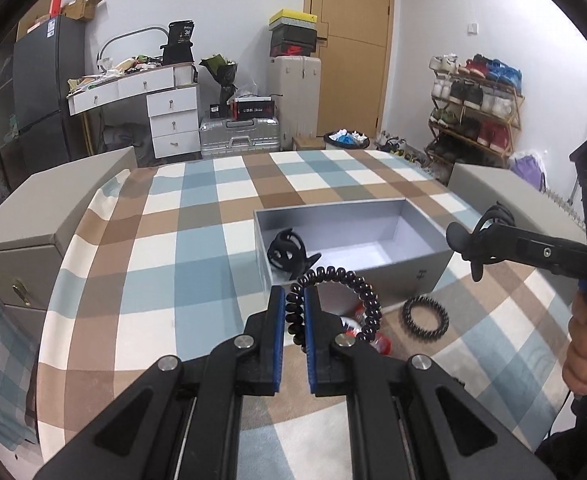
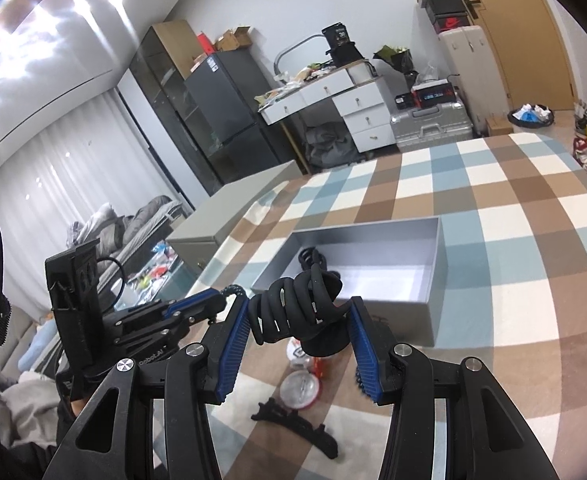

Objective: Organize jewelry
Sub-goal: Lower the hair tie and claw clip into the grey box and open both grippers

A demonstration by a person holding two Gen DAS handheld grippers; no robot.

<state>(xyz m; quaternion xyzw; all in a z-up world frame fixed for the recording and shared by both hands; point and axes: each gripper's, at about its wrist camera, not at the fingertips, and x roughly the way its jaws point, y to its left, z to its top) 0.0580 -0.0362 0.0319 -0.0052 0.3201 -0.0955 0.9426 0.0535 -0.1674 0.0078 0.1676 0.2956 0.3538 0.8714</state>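
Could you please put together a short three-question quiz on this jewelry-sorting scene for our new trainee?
1. True or false: the left hand-held gripper is shut on a black coil hair tie.
2. What does the right hand-held gripper hold? A) red bracelet B) black claw hair clip C) nothing
3. Fill in: inside the grey box lies one black ____.

Key: 1 true; 2 B; 3 hair clip.
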